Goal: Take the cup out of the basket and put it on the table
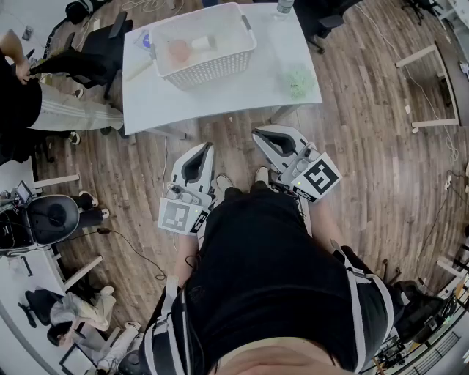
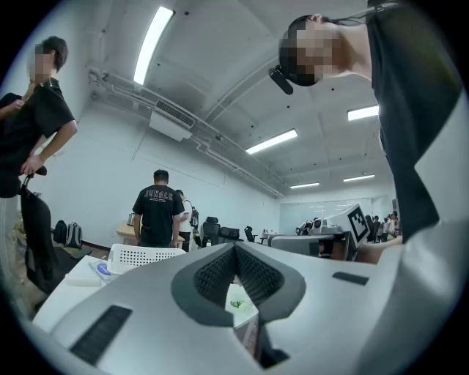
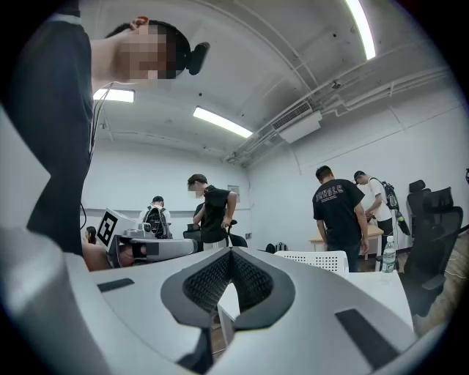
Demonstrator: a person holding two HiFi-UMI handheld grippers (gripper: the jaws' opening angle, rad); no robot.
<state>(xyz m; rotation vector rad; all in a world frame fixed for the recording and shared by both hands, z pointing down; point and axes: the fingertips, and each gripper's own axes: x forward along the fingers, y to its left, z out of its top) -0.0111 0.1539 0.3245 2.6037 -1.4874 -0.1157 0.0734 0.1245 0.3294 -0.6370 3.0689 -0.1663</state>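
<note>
A white cup (image 1: 204, 42) lies inside the white slatted basket (image 1: 220, 67), next to a pinkish round thing (image 1: 178, 51). The basket stands on the white table (image 1: 220, 99) at the top of the head view. Both grippers hang low over the wooden floor, short of the table's near edge and close to the person's body. My left gripper (image 1: 205, 148) is shut with nothing in it, its jaws meeting at the tip (image 2: 234, 246). My right gripper (image 1: 258, 134) is shut and empty too (image 3: 231, 251). The basket shows far off in both gripper views (image 2: 143, 256) (image 3: 320, 258); the cup is hidden there.
A green crumpled thing (image 1: 298, 79) lies on the table's right part and a bottle (image 1: 284, 6) stands at its far edge. Office chairs (image 1: 95, 55) and seated people crowd the left side. Several people stand beyond the table (image 3: 338, 216).
</note>
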